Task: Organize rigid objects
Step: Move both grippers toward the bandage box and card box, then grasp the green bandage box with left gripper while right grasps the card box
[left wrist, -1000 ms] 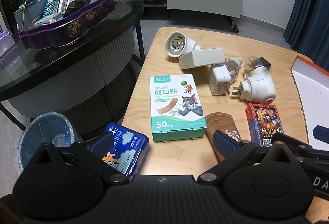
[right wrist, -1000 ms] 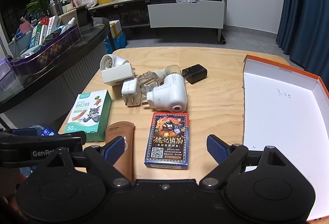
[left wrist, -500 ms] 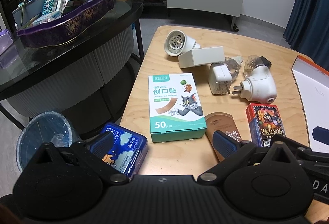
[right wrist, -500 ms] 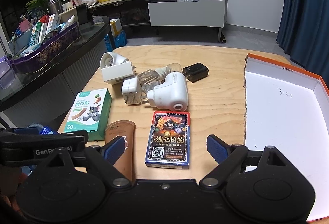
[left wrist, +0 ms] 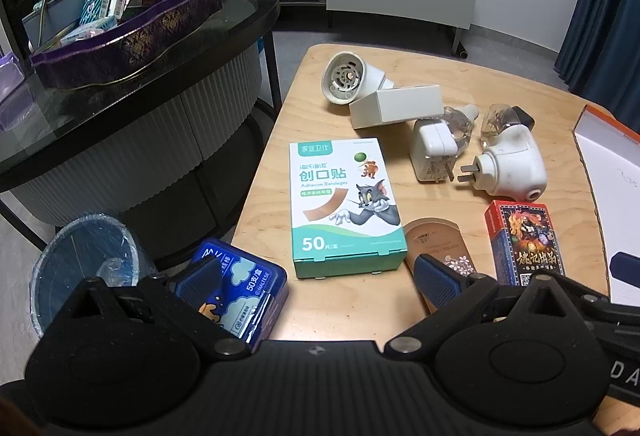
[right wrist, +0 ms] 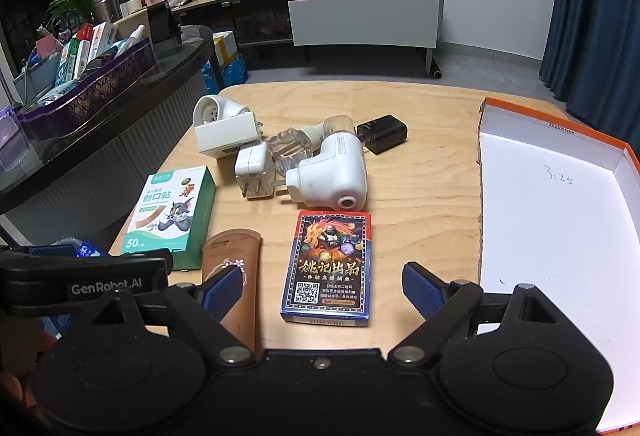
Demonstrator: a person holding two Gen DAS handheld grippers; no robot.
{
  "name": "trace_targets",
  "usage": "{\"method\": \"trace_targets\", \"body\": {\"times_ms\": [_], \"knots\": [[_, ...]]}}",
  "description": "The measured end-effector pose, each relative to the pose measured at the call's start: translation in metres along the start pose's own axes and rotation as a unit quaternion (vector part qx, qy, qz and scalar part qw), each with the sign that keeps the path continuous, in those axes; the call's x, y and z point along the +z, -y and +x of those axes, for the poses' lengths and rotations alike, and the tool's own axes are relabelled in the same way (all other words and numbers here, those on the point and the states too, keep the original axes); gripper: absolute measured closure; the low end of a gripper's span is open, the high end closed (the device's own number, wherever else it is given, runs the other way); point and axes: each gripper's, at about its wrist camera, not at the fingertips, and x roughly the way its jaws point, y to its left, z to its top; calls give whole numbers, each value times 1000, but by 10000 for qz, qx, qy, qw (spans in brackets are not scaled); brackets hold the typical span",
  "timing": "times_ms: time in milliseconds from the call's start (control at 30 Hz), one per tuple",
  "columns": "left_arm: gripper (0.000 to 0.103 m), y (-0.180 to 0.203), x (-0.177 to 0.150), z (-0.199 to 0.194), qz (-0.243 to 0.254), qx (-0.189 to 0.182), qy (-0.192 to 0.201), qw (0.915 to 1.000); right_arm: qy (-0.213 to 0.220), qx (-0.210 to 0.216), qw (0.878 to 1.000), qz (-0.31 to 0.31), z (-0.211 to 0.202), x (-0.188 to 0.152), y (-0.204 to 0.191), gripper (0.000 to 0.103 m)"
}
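Wooden table (right wrist: 420, 171) under everything; white open box with orange rim (right wrist: 552, 236) lying at its right edge, bare inside. Bandage box (left wrist: 344, 203) near the left edge, card deck (right wrist: 328, 264) flat between the spread fingers of the right gripper (right wrist: 322, 288). Left gripper (left wrist: 316, 274) likewise spread, grasping nothing. White plug-in units (right wrist: 332, 175) clustered mid-table.

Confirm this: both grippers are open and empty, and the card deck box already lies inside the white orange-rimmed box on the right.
Wrong about the deck. In the right wrist view the dark dragon-printed card deck box lies on the light wooden table, left of the white orange-rimmed box, which holds nothing. The left gripper and right gripper are indeed open and empty.
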Motion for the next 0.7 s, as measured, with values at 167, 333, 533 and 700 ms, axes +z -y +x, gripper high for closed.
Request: {"method": "trace_targets", "body": {"times_ms": [167, 333, 533, 700], "knots": [[0, 0, 2, 5, 10, 47, -41, 10000, -20, -8, 10000, 29, 2, 0, 3, 1], [0, 1, 3, 9, 42, 71, -80, 9999, -51, -6, 10000, 49, 6, 1, 4, 1], [0, -1, 4, 14, 39, 95, -120, 9999, -95, 12, 9999, 30, 10, 0, 2, 1], [0, -3, 11, 21, -21, 140, -66, 9999, -130, 14, 9999, 52, 12, -1, 2, 1]]}}
